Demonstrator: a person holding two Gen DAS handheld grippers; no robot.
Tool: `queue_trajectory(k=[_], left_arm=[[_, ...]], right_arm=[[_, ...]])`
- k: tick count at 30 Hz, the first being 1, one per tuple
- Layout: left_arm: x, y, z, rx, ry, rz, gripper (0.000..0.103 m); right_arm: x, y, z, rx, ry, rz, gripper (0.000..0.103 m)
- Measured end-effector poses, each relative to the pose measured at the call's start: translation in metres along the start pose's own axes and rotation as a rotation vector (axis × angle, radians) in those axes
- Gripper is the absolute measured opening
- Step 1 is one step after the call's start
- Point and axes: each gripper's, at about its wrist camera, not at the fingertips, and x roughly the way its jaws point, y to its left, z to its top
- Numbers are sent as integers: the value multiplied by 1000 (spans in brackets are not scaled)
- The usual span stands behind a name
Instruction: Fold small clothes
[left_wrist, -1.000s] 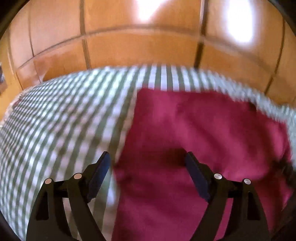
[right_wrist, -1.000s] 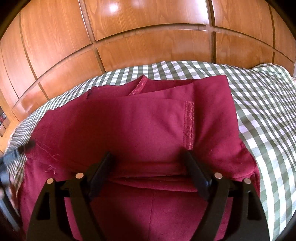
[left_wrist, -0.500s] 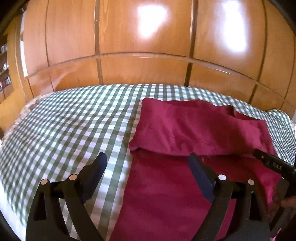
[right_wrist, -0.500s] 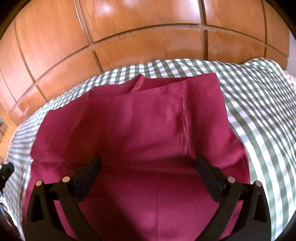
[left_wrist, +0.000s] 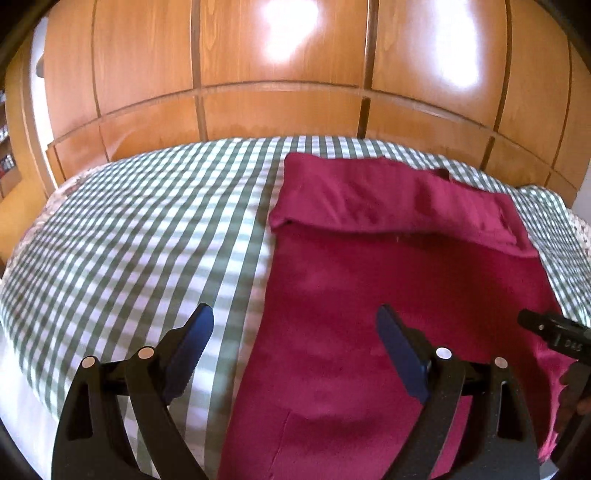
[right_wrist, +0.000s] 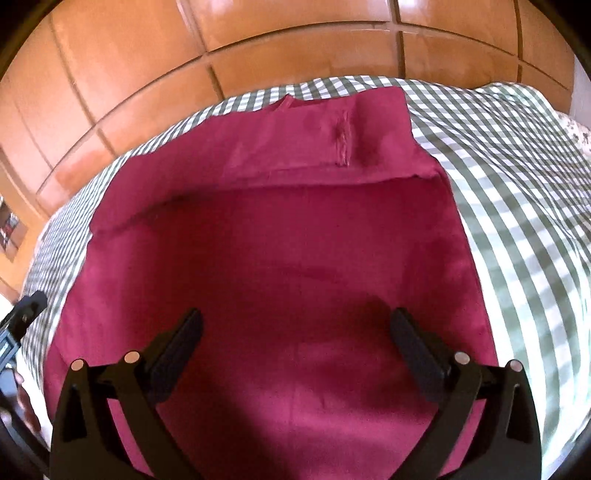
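Two gaping grippers, one garment

One red garment; one checked bedspread; two tongs.

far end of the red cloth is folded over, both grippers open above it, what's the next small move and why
Probably lower both grippers to the near edge of the red garment and pinch it. The far end is already folded toward the middle, while the near part lies flat on the checked bedcover. The left gripper and right gripper have just been opening, and nothing is between their fingers.
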Motion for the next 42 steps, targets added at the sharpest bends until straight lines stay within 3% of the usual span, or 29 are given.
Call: queue_trajectory(k=[8, 14, 17, 20, 23, 25, 27, 29, 30, 31, 33, 39, 42], left_arm=[[-1, 10, -28, 12, 53, 6, 89], [-3, 22, -47, 13, 112, -20, 89], [-9, 31, -55, 10, 139, -76, 87], [-16, 39, -65, 3, 178, -152, 79], [-25, 47, -73, 6, 210, -220, 77], [-30, 53, -80, 2, 238, -266, 70], [-31, 56, -86, -3, 270, -299, 61], [-32, 57, -93, -6, 298, -338, 35], [-31, 56, -95, -2, 305, -344, 29], [-31, 55, -96, 5, 313, -357, 15], [-36, 53, -93, 11, 302, -380, 11], [-51, 69, -58, -104, 239, -544, 8], [-44, 72, -37, -155, 208, -594, 8]], right_arm=[[-30, -17, -17, 45, -14, 11, 101], [-53, -41, -31, 73, -25, -35, 101], [-63, -54, -44, 101, -11, -60, 101], [-70, -68, -62, 139, 29, -35, 101], [-78, -77, -83, 164, 71, -4, 101], [-81, -79, -99, 176, 113, 26, 95], [-81, -77, -110, 174, 151, 25, 65], [-79, -74, -117, 157, 177, 22, 42], [-79, -72, -119, 148, 183, 29, 32], [-80, -71, -118, 146, 187, 36, 27], [-85, -69, -113, 147, 187, 66, 10], [-115, -69, -69, 211, 32, 244, 9], [-107, -73, -38, 255, -25, 287, 9]])
